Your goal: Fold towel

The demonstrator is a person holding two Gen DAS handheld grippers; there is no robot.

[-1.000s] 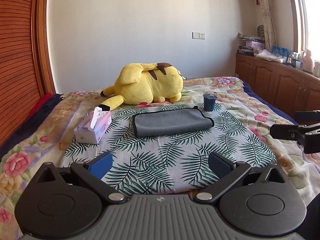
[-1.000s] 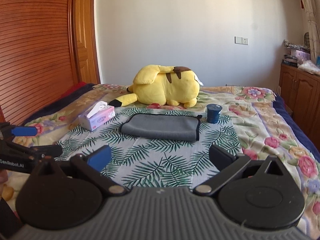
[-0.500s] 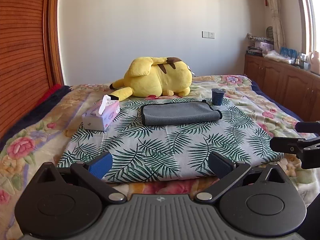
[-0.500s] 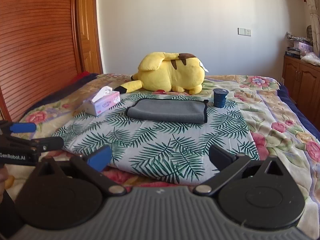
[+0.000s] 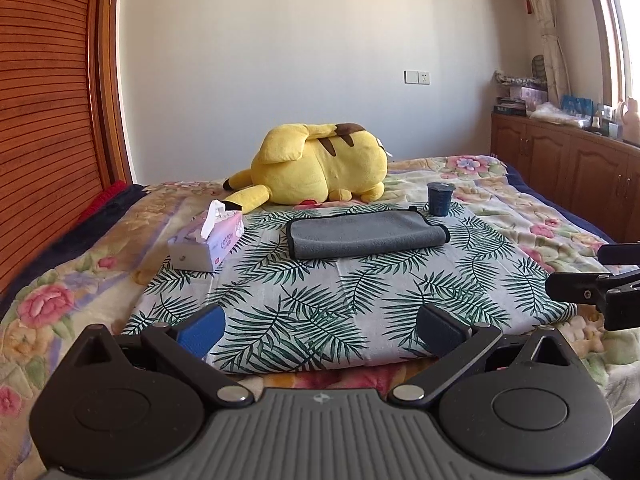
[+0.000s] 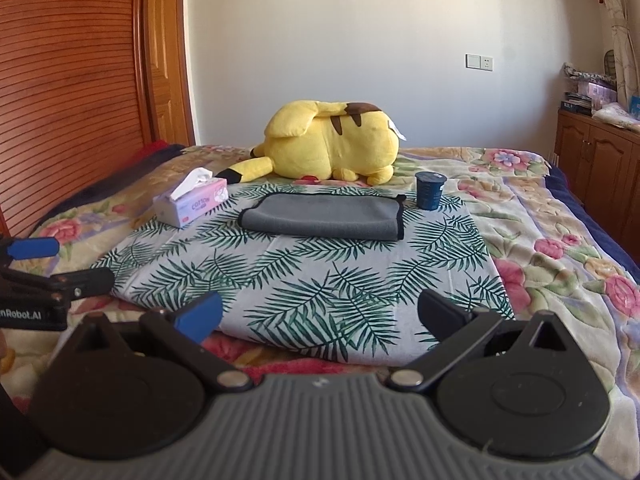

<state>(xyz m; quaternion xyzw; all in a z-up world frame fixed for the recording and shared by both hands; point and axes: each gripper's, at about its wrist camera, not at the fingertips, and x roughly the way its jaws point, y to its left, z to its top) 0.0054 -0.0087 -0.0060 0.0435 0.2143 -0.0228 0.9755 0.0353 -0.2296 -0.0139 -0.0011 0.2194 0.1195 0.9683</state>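
Towel (image 5: pixel 366 233): grey, already doubled, flat on the palm-print cloth (image 5: pixel 352 292), far end, between tissue box (image 5: pixel 208 242) and blue cup (image 5: pixel 440 199).
Left gripper (image 5: pixel 320 326): fingers spread, empty, well short of it.
Right gripper (image 6: pixel 318 314): likewise spread, empty.
Step, I judge: reach in level; I pinch both near corners together, sparing the cloth beneath.

Bed (image 5: pixel 540 216): cloth (image 5: pixel 360 300) on top; on it, towel (image 5: pixel 366 234) centre, tissue box (image 5: pixel 206 240) left, cup (image 5: pixel 440 199) right; plush toy (image 5: pixel 320 168) behind towel.
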